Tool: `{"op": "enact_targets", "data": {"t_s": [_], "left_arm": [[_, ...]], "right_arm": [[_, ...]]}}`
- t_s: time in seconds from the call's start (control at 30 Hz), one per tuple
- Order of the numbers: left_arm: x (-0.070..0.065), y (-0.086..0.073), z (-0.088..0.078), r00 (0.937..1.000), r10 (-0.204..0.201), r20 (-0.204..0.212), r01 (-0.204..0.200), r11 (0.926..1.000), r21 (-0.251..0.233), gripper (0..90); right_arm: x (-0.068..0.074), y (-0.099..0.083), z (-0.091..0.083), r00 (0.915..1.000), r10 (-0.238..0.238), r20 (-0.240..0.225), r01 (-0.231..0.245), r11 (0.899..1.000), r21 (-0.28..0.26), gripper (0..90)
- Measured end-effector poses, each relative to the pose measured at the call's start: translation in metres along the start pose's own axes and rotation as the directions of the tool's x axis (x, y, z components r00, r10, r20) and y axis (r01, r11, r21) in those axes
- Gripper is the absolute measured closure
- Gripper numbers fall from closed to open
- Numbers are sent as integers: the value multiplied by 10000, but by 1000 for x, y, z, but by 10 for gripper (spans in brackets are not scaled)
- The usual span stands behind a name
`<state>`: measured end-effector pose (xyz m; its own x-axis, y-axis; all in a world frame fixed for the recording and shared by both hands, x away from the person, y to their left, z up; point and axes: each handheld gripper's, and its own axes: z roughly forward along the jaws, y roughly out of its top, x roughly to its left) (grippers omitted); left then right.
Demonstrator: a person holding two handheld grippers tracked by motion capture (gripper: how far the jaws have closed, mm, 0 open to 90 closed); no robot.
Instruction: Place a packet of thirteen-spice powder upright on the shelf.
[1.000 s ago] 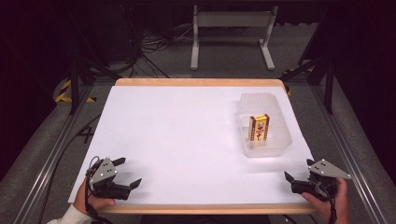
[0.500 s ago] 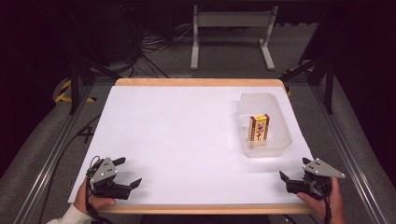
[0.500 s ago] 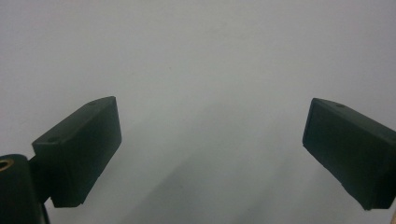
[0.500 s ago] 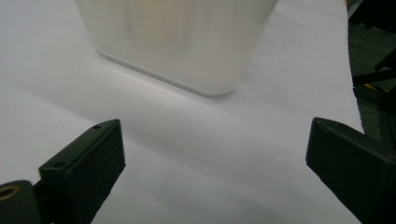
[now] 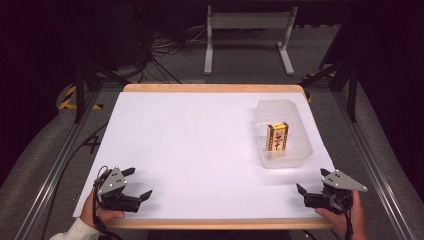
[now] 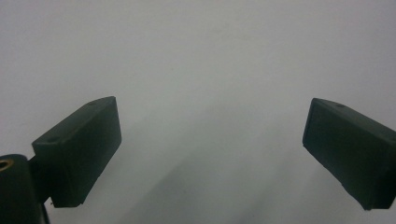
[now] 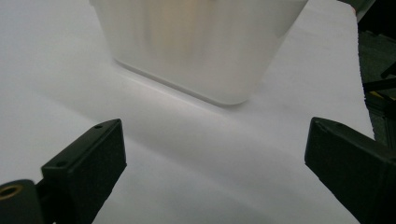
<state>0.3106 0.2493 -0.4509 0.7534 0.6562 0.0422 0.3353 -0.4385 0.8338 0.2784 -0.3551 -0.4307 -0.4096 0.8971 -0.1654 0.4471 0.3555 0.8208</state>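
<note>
Bench (image 5: 200,150): white top, bare apart from one container at its far right.
Container (image 5: 282,134): translucent plastic tub, standing upright, well ahead of the right hand.
Box (image 5: 277,137): small yellow-and-brown carton lying inside the tub (print too small to read).
Left hand-held gripper (image 5: 139,185): released, jaws wide, nothing between them, low over the near left corner.
Right hand-held gripper (image 5: 312,183): released, jaws have just been opening, nothing between them; pointed at the tub (image 7: 201,46) from the near right edge.
Progress: judged at the very start; nothing gripped yet, the reach to the tub and carton is all left.
</note>
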Motion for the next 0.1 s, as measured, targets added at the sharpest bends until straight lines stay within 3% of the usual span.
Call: {"op": "enact_targets", "data": {"t_s": [0.1], "left_arm": [[-1,1,0,10000,4,-5,-4,10000,-14,52]], "right_arm": [[-1,0,-2,10000,57,12,-57,10000,-79,59]]}}
